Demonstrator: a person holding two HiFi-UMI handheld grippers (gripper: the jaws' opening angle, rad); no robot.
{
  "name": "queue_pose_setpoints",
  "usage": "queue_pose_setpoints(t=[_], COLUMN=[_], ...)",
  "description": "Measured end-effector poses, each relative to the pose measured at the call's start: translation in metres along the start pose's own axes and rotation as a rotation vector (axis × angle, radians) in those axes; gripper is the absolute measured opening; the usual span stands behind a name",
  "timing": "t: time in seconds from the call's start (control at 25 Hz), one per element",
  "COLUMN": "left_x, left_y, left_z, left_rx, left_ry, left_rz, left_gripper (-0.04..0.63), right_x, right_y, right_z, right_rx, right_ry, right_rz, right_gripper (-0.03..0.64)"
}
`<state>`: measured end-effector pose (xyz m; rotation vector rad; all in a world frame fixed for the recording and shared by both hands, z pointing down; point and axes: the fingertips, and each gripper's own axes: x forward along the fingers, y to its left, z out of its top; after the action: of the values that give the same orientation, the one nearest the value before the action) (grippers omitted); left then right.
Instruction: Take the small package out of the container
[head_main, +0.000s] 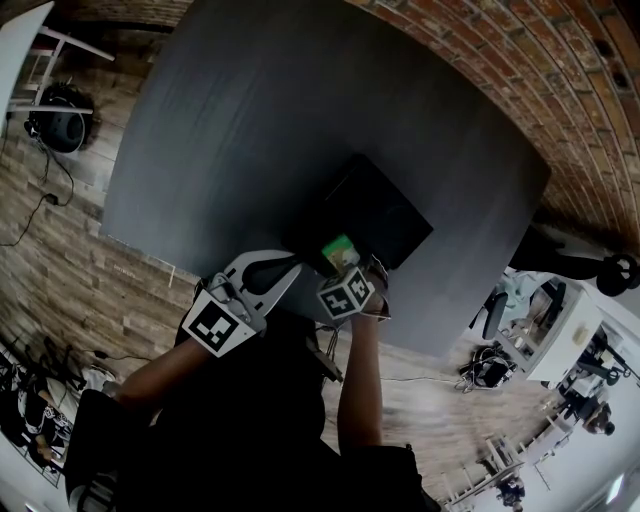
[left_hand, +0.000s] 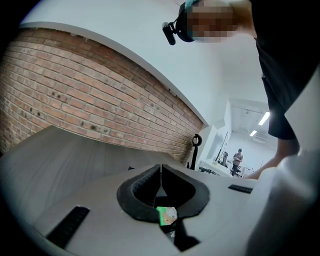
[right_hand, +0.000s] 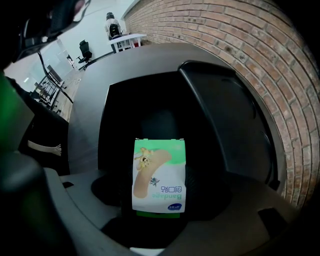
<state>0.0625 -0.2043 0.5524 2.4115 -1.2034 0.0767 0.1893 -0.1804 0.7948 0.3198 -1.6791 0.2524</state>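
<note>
From the head view, a black container (head_main: 385, 205) sits near the near edge of the dark table (head_main: 250, 120). The right gripper (head_main: 345, 266) hangs over the container's near rim, clamped on the package (head_main: 339, 247). The left gripper (head_main: 291, 268) is just beside it on the left.

In the left gripper view, its jaws are closed tip to tip with nothing between them. A scrap of the green package (left_hand: 166, 215) shows below them.

In the right gripper view, the package (right_hand: 159, 175) is a flat green-and-white box. It bears a cartoon plaster picture and the word "Bandage", and it is pinched at its sides above the container's dark hollow.
</note>
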Motion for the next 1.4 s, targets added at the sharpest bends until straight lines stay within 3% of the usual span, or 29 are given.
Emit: queue_pose_setpoints(t=[0.52,1.4], left_x=[-0.008,-0.036], left_y=[-0.002,-0.01], left_z=[0.003,0.026], left_rx=[-0.005,0.019], left_ry=[-0.013,-0.06], left_rz=[0.0,-0.045], left_gripper=[0.037,0.036], right_x=[-0.003,-0.055], right_y=[0.001,-0.007], right_z=[0.0,0.019], right_rx=[0.009,0.068], right_ry=[0.014,-0.059], right_rz=[-0.003,-0.14], right_gripper=[0.325,0.325])
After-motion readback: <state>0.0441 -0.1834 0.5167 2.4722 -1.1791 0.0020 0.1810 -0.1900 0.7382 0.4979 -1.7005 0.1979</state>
